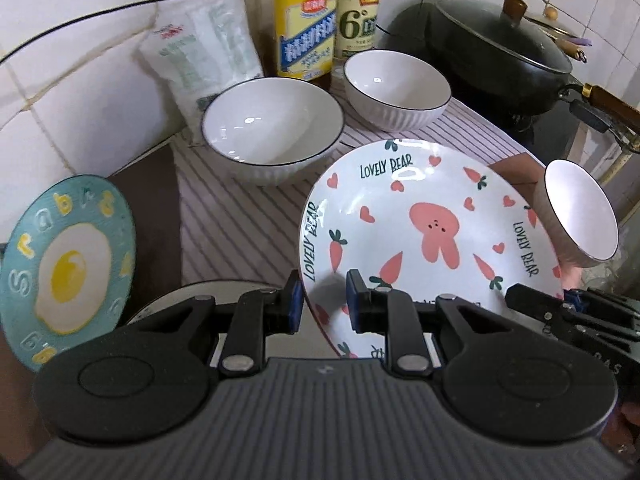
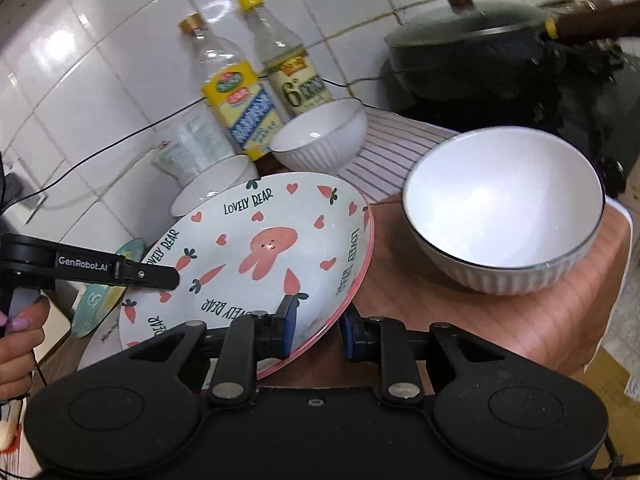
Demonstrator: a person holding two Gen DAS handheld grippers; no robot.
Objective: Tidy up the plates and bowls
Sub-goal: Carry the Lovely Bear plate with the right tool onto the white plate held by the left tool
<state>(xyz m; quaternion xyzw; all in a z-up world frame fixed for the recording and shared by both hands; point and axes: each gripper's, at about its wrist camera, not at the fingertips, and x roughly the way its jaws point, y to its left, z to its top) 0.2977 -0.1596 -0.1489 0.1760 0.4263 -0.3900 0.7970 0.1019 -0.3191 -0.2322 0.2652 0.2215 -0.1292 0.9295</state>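
A: Rabbit plate (image 1: 432, 240) sits tilted between both grippers, each rim straddled by jaws not visibly pinching.

B: Why two? Probably steadying it. White bowls (image 1: 272, 128) wait at 12 o'clock on the striped worktop (image 1: 240, 220).

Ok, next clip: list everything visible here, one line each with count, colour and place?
Rabbit plate: one, white with pink print, tilted, both grippers on its rim.
Ribbed bowls: three, white, dark rims; two on the striped cloth, one to the right.
Egg plate: one, teal, far left.
Bottles: two, yellow labels, by the tiled wall.
Bag: one, white, against the wall.
Lidded pan: one, black, back right.
Left gripper: black, shut on the rim.
Right gripper: black, shut on the rim.
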